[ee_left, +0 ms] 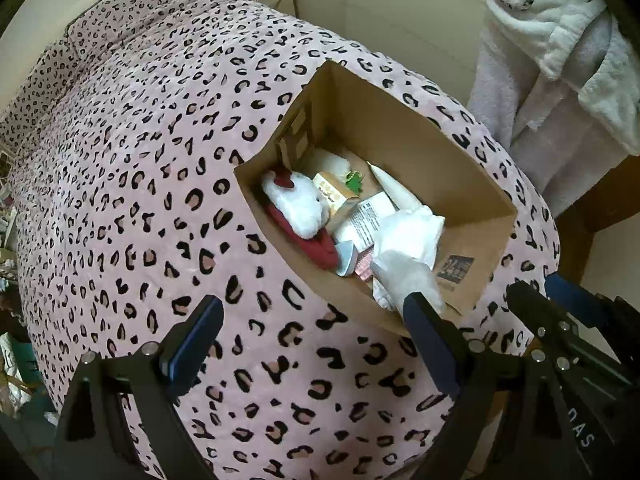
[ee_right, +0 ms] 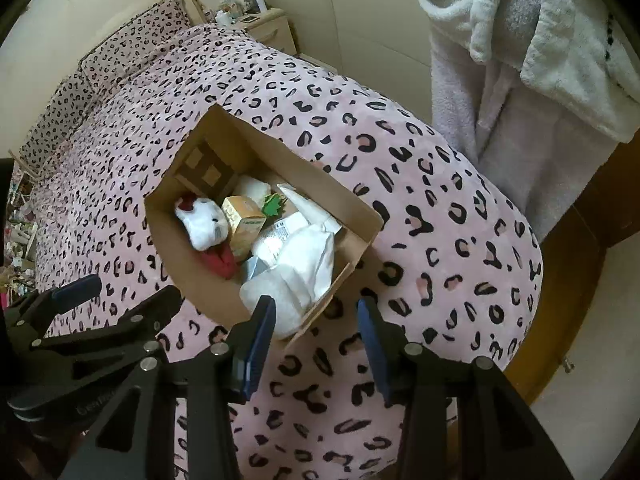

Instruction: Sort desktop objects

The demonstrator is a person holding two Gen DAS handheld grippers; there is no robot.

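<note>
Your left gripper (ee_left: 312,328) has its jaws spread wide, nothing between them, above the pink leopard-print bedspread (ee_left: 140,160). Your right gripper (ee_right: 316,320) is also parted and empty, with a narrower gap.

View differences: the left wrist view shows a printed label (ee_left: 456,270) on the inner wall of the cardboard box (ee_left: 400,136); the right wrist view does not. The right wrist view shows the wooden floor (ee_right: 568,280) beyond the bed corner more fully. Each view catches the other gripper at its edge. Both show the pale bathrobe (ee_right: 520,80) hanging at right and the nightstand (ee_right: 272,28) at the far end.

The box sits open-topped on the bedspread, ahead of both grippers. Inside: a white plush toy (ee_left: 300,204) with red trim on the left side, a small tan carton (ee_left: 332,194) beside it, a green cutout (ee_left: 354,180) further back, and crumpled white wrapping (ee_left: 408,248) at the near corner. Your left gripper's right finger (ee_left: 424,328) overlaps that near corner in view; whether they touch cannot be told. Your right gripper's left finger (ee_right: 260,328) likewise lies just beside the wrapping.
</note>
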